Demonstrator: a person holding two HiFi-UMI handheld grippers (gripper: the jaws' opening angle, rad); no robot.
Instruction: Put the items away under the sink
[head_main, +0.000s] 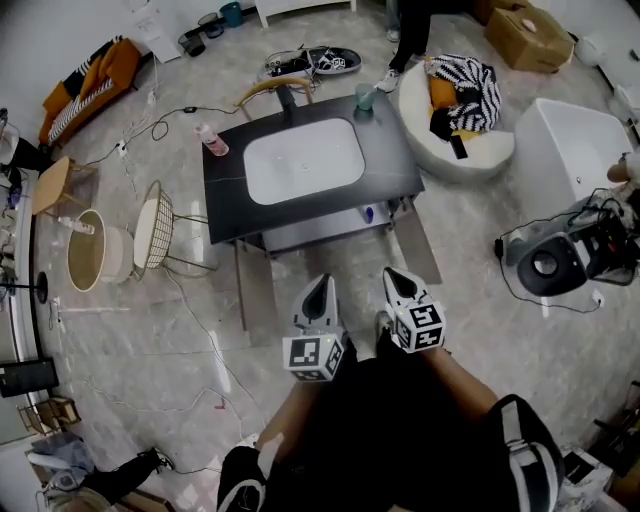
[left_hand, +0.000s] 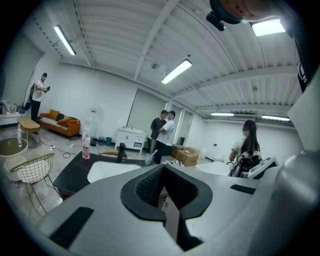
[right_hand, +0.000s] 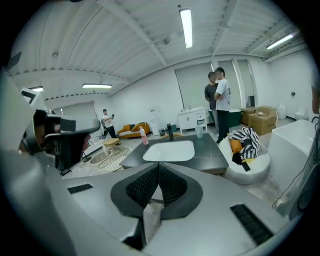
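- Left hand-held gripper: jaws closed tip to tip, with nothing between them in the left gripper view. It is held in front of the person and points toward 12 o'clock.
- Right hand-held gripper: jaws likewise pressed together and empty. It is just beside the left unit, at its 3 o'clock.
- Table: black top with a white sink basin set in it. It stands at 12 o'clock from both units, well apart from them.
- Pink bottle: upright on the table at the basin's 9 o'clock.
- Teal cup: upright at the table's 1 o'clock corner.
- Black faucet: at the basin's 12 o'clock edge.
- Small blue object: on the shelf under the table; its type cannot be made out.
- Wire chair: on the floor at the table's 9 o'clock.
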